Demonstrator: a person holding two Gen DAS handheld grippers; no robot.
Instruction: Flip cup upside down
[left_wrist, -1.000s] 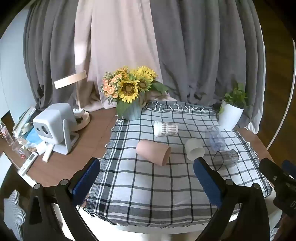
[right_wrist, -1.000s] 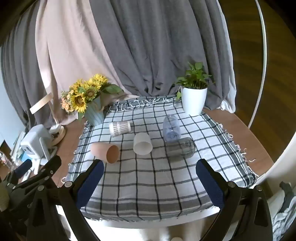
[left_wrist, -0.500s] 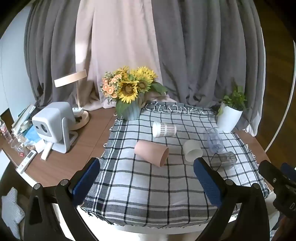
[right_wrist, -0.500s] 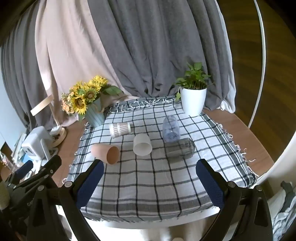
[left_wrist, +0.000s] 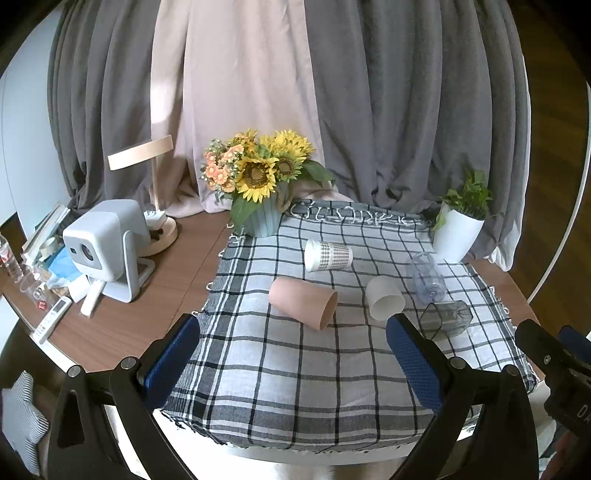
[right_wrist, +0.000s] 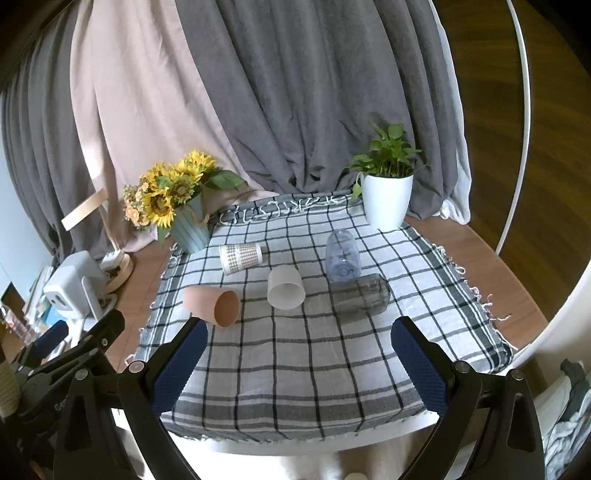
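Note:
Several cups lie on their sides on a checked cloth: a pink cup, a white cup, a patterned paper cup, a clear bluish cup and a dark glass cup. My left gripper is open and empty, held back from the cloth's front edge. My right gripper is also open and empty, near the front edge.
A sunflower vase stands at the cloth's back left. A white plant pot stands at the back right. A white projector, a lamp and clutter sit left on the wooden table. Curtains hang behind.
Both grippers have drifted slightly back and up from the table; the view widened a little. Nothing on the cloth has moved.

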